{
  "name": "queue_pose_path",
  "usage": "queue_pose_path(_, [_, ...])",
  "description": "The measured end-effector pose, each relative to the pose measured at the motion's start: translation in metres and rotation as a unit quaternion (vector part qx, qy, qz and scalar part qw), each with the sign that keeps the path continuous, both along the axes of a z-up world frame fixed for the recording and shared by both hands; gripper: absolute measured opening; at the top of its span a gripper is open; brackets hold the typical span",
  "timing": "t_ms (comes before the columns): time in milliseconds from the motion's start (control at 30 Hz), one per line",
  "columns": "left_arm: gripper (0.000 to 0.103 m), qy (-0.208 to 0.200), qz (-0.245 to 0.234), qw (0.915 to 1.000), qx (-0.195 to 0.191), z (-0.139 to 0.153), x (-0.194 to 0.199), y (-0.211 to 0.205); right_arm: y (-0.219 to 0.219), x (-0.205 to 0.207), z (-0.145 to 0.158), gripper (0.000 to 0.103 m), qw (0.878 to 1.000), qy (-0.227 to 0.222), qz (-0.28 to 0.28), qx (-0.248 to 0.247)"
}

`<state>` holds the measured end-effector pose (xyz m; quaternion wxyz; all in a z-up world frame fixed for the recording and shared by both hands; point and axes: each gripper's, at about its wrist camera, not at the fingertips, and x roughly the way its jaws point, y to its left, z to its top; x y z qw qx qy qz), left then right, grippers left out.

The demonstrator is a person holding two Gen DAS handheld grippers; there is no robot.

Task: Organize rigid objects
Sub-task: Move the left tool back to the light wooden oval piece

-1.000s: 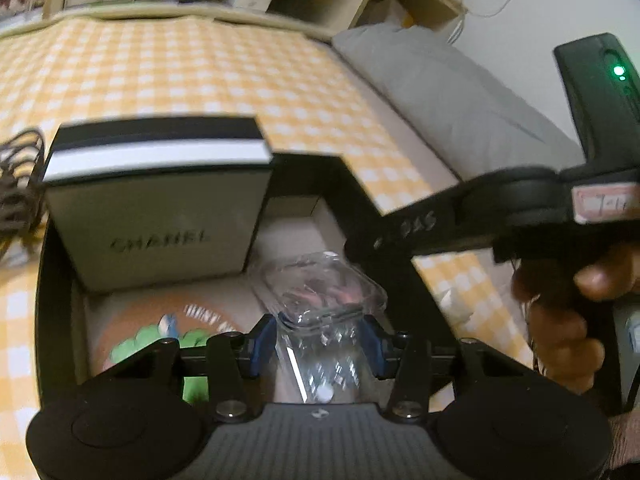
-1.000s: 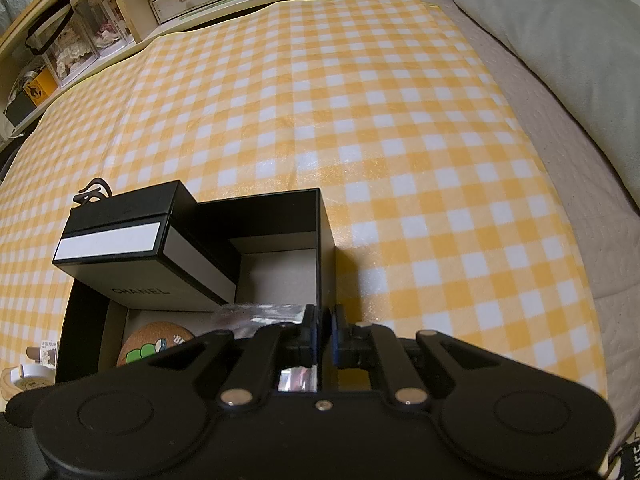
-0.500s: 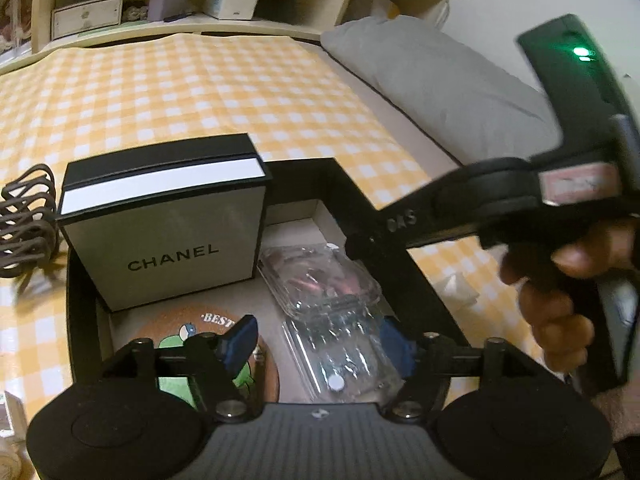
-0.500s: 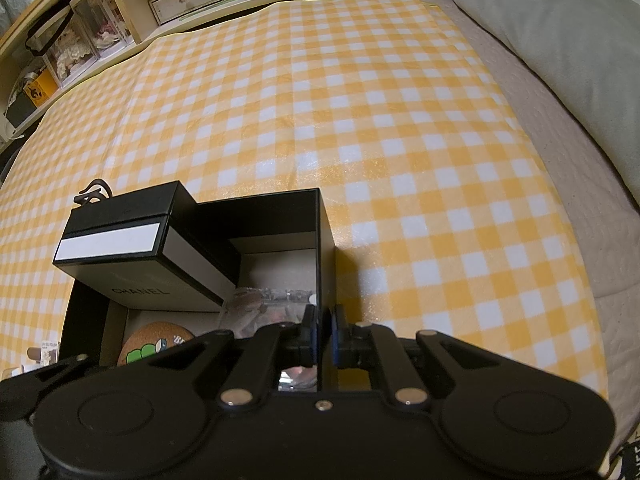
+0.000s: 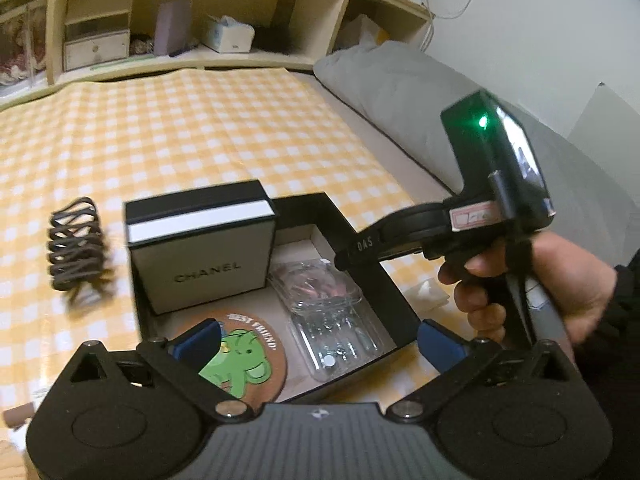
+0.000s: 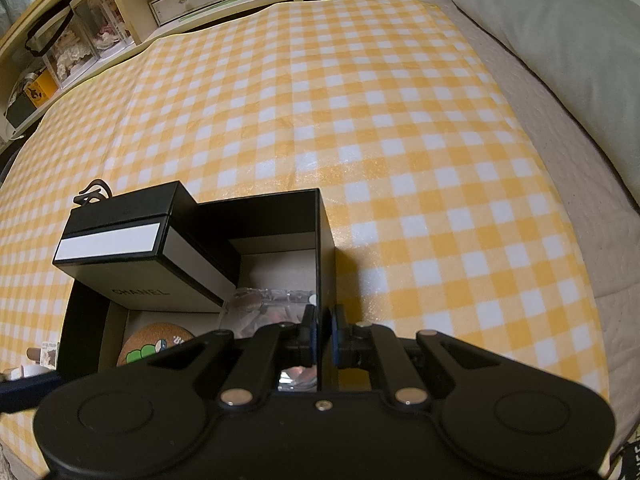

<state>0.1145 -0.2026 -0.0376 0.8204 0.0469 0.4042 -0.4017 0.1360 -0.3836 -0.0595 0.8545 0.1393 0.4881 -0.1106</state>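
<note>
Now the left gripper [image 5: 318, 340] has its blue-padded jaws spreading wide with nothing pressed between them; the clear plastic case [image 5: 328, 312] lies free below, on the floor of the black box [image 5: 394, 292]. The right gripper [image 6: 322, 338] is pinched tight on that box's right wall, one pad on each side of the thin black edge. A hand [image 5: 532, 280] holds its black handle, on which a green light glows.

Inside the box, the clear plastic case lies along the right side; pinkish contents show through the lid, too blurred to name. Beside it, a round cork coaster [image 5: 240, 356] with a green cartoon animal lies flat, partly covered by the left gripper's finger. A cream Chanel box [image 5: 204, 256] with a black-and-white lid stands in the far left corner, rising above the rim.

Outside, a dark coiled hair tie [image 5: 74, 244] rests on the yellow checked cloth [image 6: 360, 120]. Small items at the lower left edge are cut off.
</note>
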Motion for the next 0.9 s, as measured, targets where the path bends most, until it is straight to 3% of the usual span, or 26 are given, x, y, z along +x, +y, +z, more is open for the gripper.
queue_pose_path(267, [0.103, -0.016, 0.056, 0.9983, 0.007, 0.022, 0.003, 0.038, 0.000, 0.001, 0.001, 0.007, 1.000, -0.001, -0.001, -0.001])
queue_pose_path(467, [0.103, -0.027, 0.120, 0.9922, 0.021, 0.032, 0.020, 0.077, 0.001, 0.000, 0.000, 0.007, 1.000, -0.001, -0.001, 0.000])
queue_pose_path(700, [0.103, -0.020, 0.203, 0.9776, 0.051, 0.030, 0.046, 0.135, 0.001, -0.001, -0.001, 0.007, 1.000, -0.001, 0.001, -0.001])
queue_pose_path(900, [0.103, 0.009, 0.257, 0.9619, 0.093, 0.015, 0.057, 0.177, 0.002, 0.001, 0.003, 0.007, 1.000, 0.002, 0.003, -0.004])
